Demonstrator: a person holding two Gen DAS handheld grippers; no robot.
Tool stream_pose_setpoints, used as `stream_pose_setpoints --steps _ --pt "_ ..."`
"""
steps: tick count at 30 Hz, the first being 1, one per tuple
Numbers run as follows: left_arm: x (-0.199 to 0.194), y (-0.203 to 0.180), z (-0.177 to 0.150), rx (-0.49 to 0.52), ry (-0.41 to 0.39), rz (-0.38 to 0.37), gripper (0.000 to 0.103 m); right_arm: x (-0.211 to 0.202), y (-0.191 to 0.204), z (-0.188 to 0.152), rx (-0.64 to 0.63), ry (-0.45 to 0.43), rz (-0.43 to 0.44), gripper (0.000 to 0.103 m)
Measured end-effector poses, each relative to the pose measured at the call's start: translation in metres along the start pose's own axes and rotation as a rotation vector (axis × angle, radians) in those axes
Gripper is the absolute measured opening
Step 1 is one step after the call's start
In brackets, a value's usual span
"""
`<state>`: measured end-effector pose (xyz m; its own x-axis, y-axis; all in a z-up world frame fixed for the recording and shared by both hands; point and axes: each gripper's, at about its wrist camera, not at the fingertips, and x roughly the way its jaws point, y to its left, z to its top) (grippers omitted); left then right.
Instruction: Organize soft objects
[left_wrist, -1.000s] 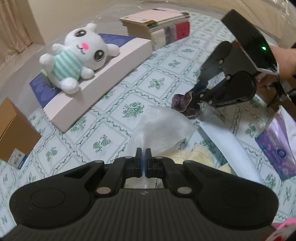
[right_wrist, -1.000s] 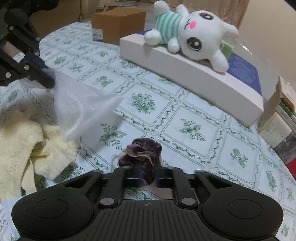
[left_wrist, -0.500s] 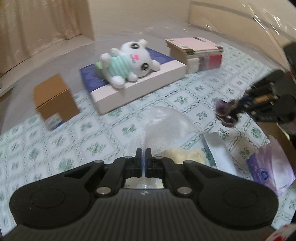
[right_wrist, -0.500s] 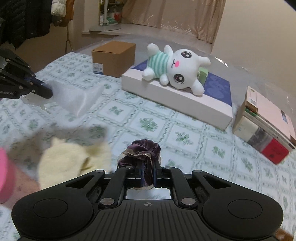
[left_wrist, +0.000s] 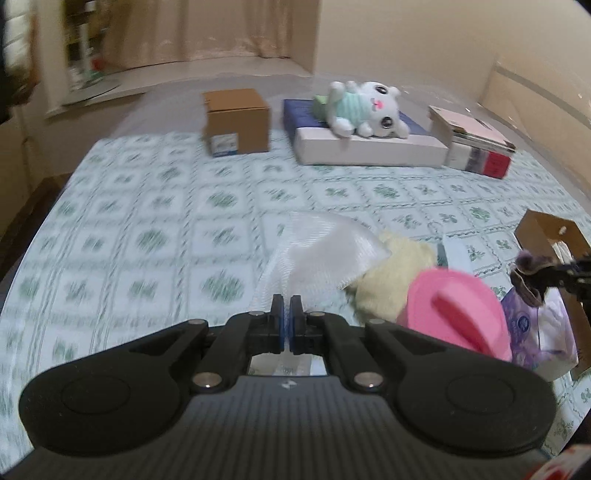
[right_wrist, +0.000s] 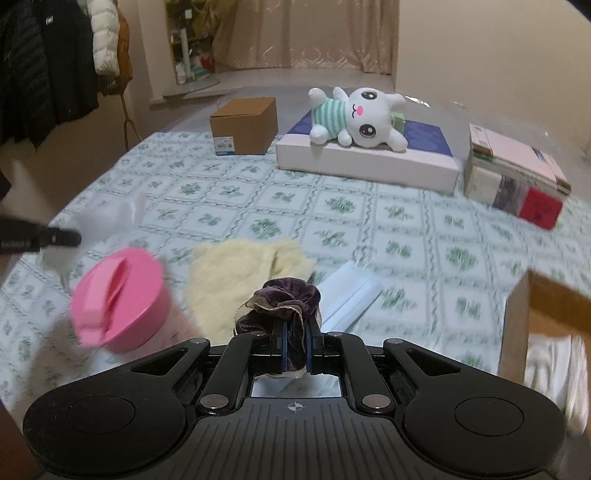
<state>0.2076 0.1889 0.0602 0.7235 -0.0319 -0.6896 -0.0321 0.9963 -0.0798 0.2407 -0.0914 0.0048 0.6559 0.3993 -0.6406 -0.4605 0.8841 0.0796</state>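
Left gripper (left_wrist: 287, 322) clamped tight on translucent bubble-wrap sheet (left_wrist: 321, 254), mid-frame, lifted off tablecloth (left_wrist: 147, 221). Right gripper (right_wrist: 295, 347) pinched on purple scrunchie (right_wrist: 282, 301), lower center. Both likely light, floppy, squashy; edge pinch enough. Yellow cloth (right_wrist: 247, 273) lying center, limp; best grabbed at a bunched fold.

A big table with a pale green cloth printed with little green flower squares (right_wrist: 258, 199) fills the room. Behind it the plain cream wall (right_wrist: 480, 55) is smooth and bare. A long beige curtain with a shiny pattern (right_wrist: 314, 33) hangs at the back, down to a low pale ledge (right_wrist: 277, 75). On the left, a black puffy coat (right_wrist: 37, 66) and a white puffy coat (right_wrist: 105, 37) hang up. The light is warm and soft.
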Motion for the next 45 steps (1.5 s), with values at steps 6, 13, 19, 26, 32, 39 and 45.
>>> stream_pose_setpoints --steps 6,13,19,26,32,39,45 --pt "-0.029 -0.010 -0.049 -0.108 -0.032 0.032 0.002 -0.022 0.017 -0.038 0.074 -0.021 0.046 0.009" --pt "-0.058 -0.021 -0.098 -0.298 -0.037 0.033 0.002 -0.042 0.029 -0.072 0.115 -0.032 0.084 0.009" --pt "-0.077 -0.037 -0.122 -0.309 -0.017 0.031 0.002 -0.058 0.033 -0.097 0.113 -0.031 0.089 0.009" --pt "-0.088 -0.061 -0.135 -0.281 -0.004 0.005 0.002 -0.073 0.027 -0.120 0.136 -0.027 0.087 0.009" --pt "-0.092 -0.082 -0.136 -0.255 -0.006 -0.024 0.001 -0.085 0.022 -0.135 0.138 -0.024 0.068 0.009" --pt "-0.090 -0.111 -0.140 -0.210 0.009 -0.066 0.002 -0.103 0.009 -0.152 0.148 -0.036 0.006 0.009" --pt "-0.086 -0.139 -0.141 -0.164 0.025 -0.118 0.001 -0.119 0.001 -0.166 0.134 -0.047 -0.061 0.009"
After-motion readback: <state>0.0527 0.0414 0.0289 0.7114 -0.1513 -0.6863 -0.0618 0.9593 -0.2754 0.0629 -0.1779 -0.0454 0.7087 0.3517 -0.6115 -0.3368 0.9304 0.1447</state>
